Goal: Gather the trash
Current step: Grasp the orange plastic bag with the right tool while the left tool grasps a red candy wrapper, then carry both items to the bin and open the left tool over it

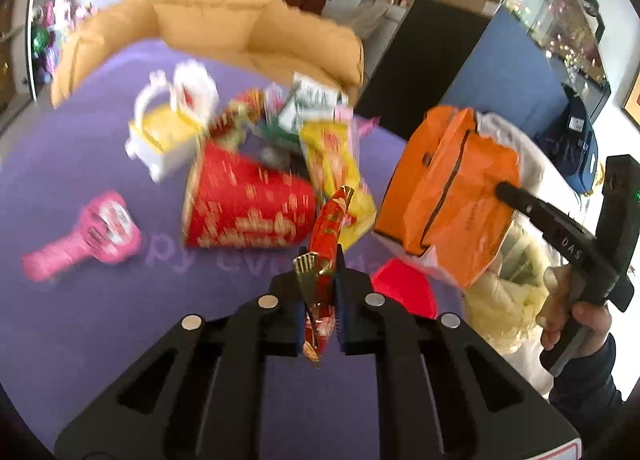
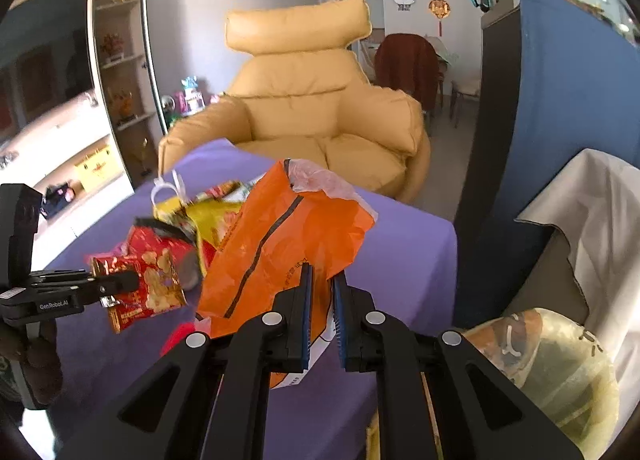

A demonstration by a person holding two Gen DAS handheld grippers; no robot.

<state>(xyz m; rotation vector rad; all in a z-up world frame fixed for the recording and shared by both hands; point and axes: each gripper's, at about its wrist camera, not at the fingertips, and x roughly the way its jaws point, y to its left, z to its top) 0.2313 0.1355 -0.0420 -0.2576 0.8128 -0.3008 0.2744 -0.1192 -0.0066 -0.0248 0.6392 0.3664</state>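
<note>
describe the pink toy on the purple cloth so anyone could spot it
On the purple tablecloth, look left of the trash pile, past the red paper cup. The pink handheld toy lies alone there, the only pink, handled item.

The left wrist view looks forward along its fingers from close above the purple desk, facing the yellow armchair. The right wrist view sits beside it to the right, slightly higher, facing the same armchair. Both share the desk, the orange bag and the trash pile; each shows the other gripper at its edge.
</note>
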